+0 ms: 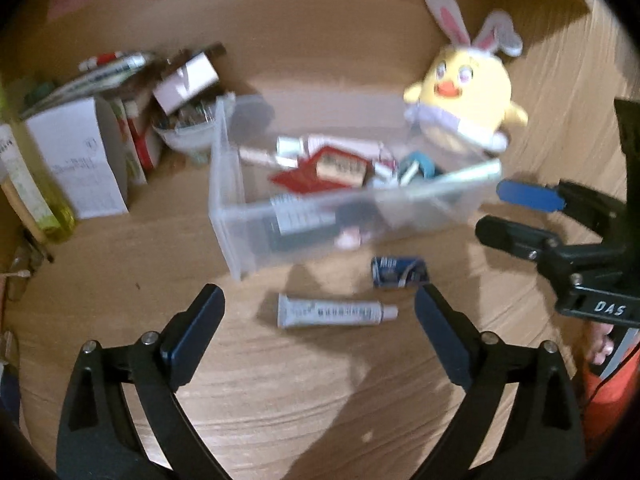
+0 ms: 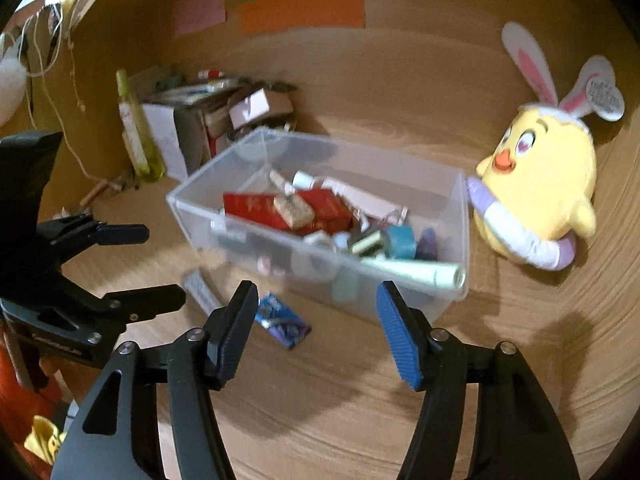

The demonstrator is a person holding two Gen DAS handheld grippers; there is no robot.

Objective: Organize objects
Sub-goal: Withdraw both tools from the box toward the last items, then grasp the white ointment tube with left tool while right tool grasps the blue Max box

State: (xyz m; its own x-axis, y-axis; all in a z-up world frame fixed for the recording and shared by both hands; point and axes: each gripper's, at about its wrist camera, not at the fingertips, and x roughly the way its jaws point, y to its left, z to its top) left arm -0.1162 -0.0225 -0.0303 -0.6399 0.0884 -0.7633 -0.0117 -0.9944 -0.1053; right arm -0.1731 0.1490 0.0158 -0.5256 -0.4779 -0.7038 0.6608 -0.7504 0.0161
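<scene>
A clear plastic bin (image 1: 244, 216) (image 2: 460, 200) sits on the wooden desk and holds a red packet (image 2: 256, 206), tubes, tape rolls and other small items. A white tube (image 1: 332, 312) (image 2: 200, 290) and a blue packet (image 1: 398, 272) (image 2: 282, 320) lie on the desk in front of the bin. My left gripper (image 1: 320, 298) is open and empty, just above the white tube. My right gripper (image 2: 316, 292) is open and empty near the bin's front wall, with the blue packet to its left. Each gripper shows in the other's view: the right (image 1: 508, 212), the left (image 2: 152, 260).
A yellow chick plush with bunny ears (image 1: 468, 92) (image 2: 540, 184) stands right of the bin. Boxes, papers and a yellow-green bottle (image 1: 36, 196) (image 2: 134, 132) are piled at the left against the wall. Coloured sticky notes (image 2: 300, 8) are on the back wall.
</scene>
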